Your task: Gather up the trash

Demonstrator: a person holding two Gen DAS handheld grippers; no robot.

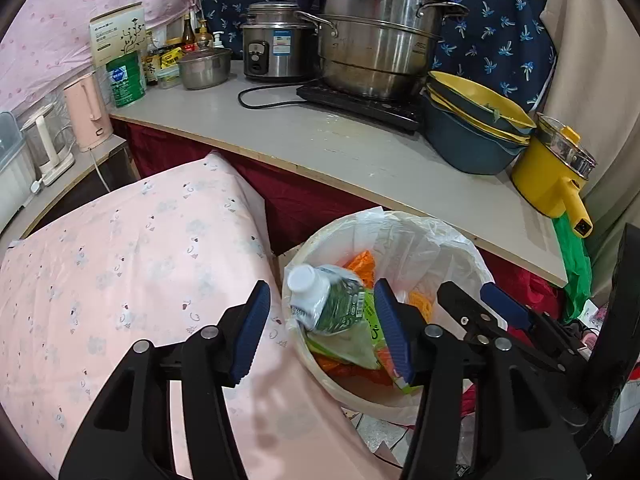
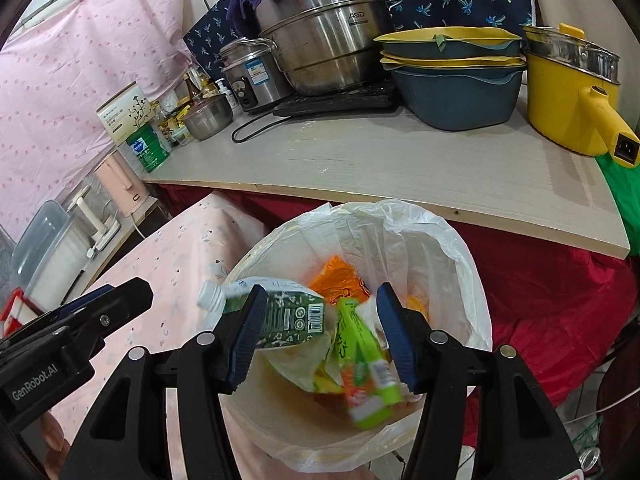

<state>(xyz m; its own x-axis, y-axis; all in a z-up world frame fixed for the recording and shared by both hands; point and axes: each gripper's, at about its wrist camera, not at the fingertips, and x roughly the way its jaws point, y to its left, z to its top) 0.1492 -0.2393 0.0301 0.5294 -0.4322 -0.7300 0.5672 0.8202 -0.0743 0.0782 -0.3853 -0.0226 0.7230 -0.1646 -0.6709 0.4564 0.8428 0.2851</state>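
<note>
A round trash bin (image 1: 400, 400) (image 2: 280, 432) lined with a white plastic bag stands below the counter edge. In it lie a green-labelled plastic bottle with a white cap (image 1: 328, 304) (image 2: 280, 316), a green and orange snack wrapper (image 2: 368, 376) (image 1: 352, 344) and orange wrappers (image 2: 340, 276). The bottle and the wrapper look blurred in the right wrist view. My left gripper (image 1: 324, 332) is open and empty over the bin's left rim. My right gripper (image 2: 320, 336) is open and empty right above the bin; it also shows at the right of the left wrist view (image 1: 476, 300).
A grey counter (image 1: 320, 136) (image 2: 400, 168) holds a large steel pot (image 1: 376, 40), a rice cooker (image 1: 272, 44), stacked blue and yellow basins (image 2: 452, 76) and a yellow electric pot (image 2: 568, 92). A pink cloth-covered surface (image 1: 120, 280) lies left of the bin. A pink kettle (image 1: 86, 112) stands at the left.
</note>
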